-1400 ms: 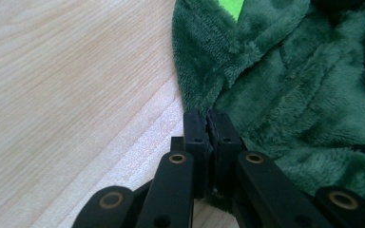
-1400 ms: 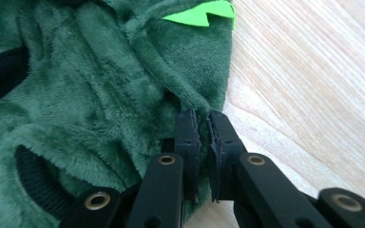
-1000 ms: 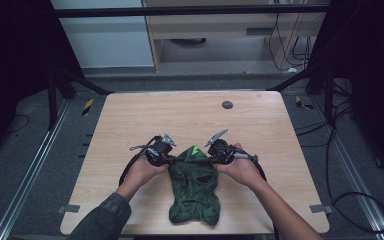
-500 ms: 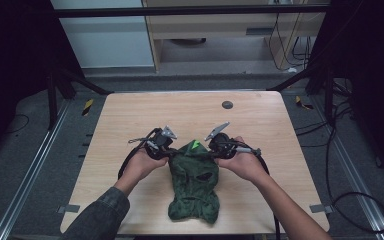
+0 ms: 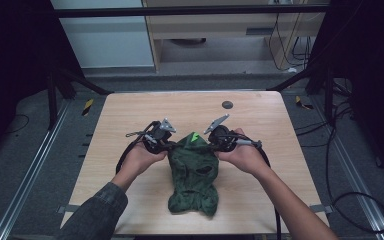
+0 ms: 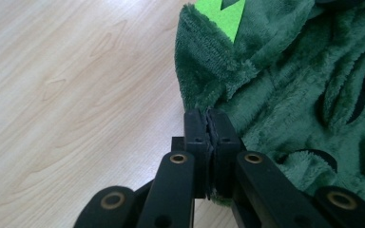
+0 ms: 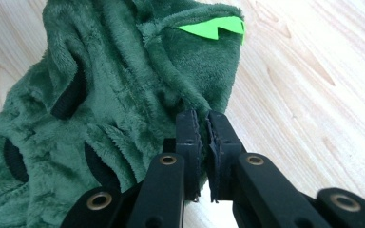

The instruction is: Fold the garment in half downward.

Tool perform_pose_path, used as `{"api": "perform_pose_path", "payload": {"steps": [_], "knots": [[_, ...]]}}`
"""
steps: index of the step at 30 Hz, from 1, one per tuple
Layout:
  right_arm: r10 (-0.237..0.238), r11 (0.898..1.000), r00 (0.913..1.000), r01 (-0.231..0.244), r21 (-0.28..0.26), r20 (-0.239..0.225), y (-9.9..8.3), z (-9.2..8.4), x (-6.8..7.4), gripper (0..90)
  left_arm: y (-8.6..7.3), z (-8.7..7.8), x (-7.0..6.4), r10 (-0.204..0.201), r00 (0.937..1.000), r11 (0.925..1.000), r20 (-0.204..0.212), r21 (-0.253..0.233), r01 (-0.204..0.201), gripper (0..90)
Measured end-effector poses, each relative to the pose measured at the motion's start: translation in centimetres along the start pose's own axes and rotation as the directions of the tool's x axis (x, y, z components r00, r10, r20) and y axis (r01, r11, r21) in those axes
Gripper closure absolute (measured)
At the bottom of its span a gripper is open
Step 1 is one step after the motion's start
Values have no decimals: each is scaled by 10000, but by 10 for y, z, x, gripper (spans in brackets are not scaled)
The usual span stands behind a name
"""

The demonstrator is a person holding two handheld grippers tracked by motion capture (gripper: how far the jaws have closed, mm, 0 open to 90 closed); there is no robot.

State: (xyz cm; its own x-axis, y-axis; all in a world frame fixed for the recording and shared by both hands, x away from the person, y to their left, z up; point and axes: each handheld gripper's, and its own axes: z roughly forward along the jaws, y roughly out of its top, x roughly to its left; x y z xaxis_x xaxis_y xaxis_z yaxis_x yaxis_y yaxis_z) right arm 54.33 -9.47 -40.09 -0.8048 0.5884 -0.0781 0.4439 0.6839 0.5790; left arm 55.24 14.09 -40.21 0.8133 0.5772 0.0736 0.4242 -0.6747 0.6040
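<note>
A dark green fleece garment with black patches and a bright green zigzag piece lies on the wooden table, its far end raised between both hands. My left gripper is shut on the garment's left edge. My right gripper is shut on the right edge. In the left gripper view my gripper pinches a fold of fleece. In the right gripper view my gripper holds a thin edge of the garment.
A small dark round disc lies on the table far behind the hands. Black frame posts stand at both sides, and cables trail on the floor to the right. Bare wood lies left and right of the garment.
Both grippers have moved away from the person with the garment's top edge, pulling the garment farther up the table and stretching it lengthwise.
</note>
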Motion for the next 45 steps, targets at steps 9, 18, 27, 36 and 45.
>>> {"api": "perform_pose_path", "payload": {"steps": [9,18,27,36,45], "knots": [[-203,9998,9997,204,-83,98,10,-4,0,848,3,-6,3,-28,9998,9999,-194,-117,26,881],[-285,9994,9995,287,-193,133,17,-6,-5,852,5,-9,7,-111,9993,9996,-350,-258,102,881],[-260,9992,9993,268,-286,277,23,-9,-11,853,11,-13,10,-92,9987,9992,-510,-384,73,881],[-298,9989,9989,310,-341,358,25,-13,-15,852,16,-15,10,-95,9980,9985,-625,-543,61,881],[-341,9984,9987,357,-433,375,24,-14,-16,853,17,-16,10,-157,9983,9981,-569,-607,123,881]]}}
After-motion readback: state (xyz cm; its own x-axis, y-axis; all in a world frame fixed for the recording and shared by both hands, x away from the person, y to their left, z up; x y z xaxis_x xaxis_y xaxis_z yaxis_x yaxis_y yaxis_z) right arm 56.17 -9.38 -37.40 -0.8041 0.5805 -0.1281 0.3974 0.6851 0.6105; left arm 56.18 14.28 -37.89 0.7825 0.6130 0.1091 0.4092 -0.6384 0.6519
